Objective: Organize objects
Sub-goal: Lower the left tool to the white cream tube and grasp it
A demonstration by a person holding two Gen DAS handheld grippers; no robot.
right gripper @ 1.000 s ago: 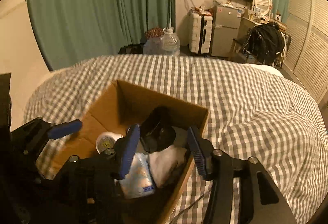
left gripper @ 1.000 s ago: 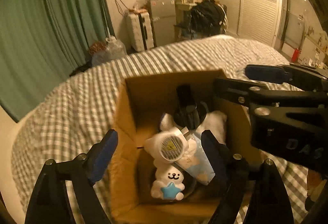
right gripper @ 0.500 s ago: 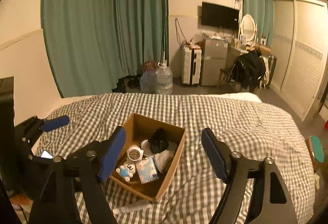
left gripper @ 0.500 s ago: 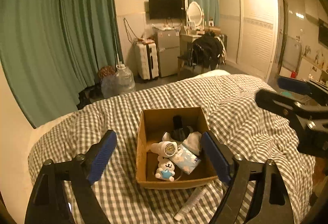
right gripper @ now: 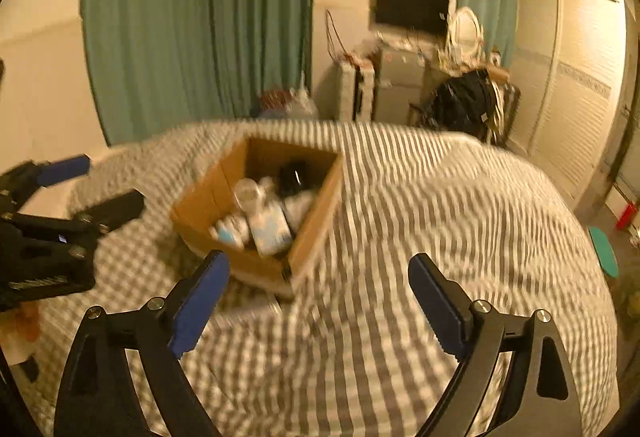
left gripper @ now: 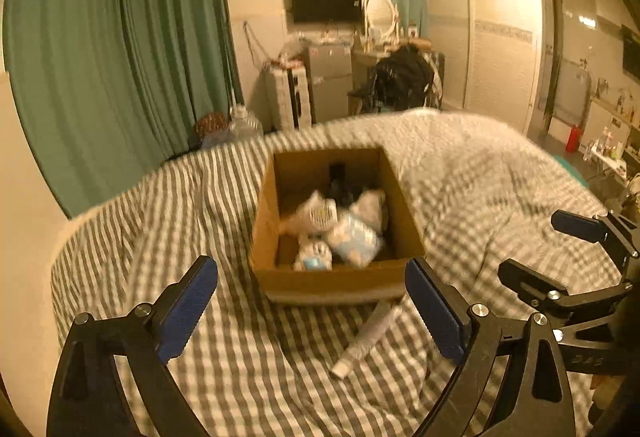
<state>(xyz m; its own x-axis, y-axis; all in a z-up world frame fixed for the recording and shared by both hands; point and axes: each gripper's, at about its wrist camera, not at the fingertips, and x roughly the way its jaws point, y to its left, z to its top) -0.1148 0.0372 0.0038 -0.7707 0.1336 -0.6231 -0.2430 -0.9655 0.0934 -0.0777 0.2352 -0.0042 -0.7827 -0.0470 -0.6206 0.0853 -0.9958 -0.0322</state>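
An open cardboard box [left gripper: 332,283] [right gripper: 256,265] sits on the checked bed. Inside lie a white plush with a blue star [left gripper: 314,257], a blue-and-white tissue pack [left gripper: 354,237], a white round-faced item [left gripper: 320,213] and a black object [left gripper: 340,181]. A white tube [left gripper: 366,337] lies on the bedspread just in front of the box. My left gripper [left gripper: 310,261] hangs back from the box's near side, its jaws opening with nothing between them. My right gripper [right gripper: 318,257] is off the box's right corner, its jaws also opening and empty. It also shows at the right edge of the left wrist view [left gripper: 534,243].
The grey checked bedspread [right gripper: 440,237] spreads wide to the right of the box. Green curtains [left gripper: 120,77], a white suitcase [left gripper: 286,97], a small fridge [left gripper: 328,77] and a chair with a black bag [left gripper: 404,77] stand beyond the bed. A wardrobe [right gripper: 580,97] fills the right wall.
Both grippers have drawn back from over the box, which now looks smaller and farther off. The right jaws have widened. The white tube in front of the box has come into view.
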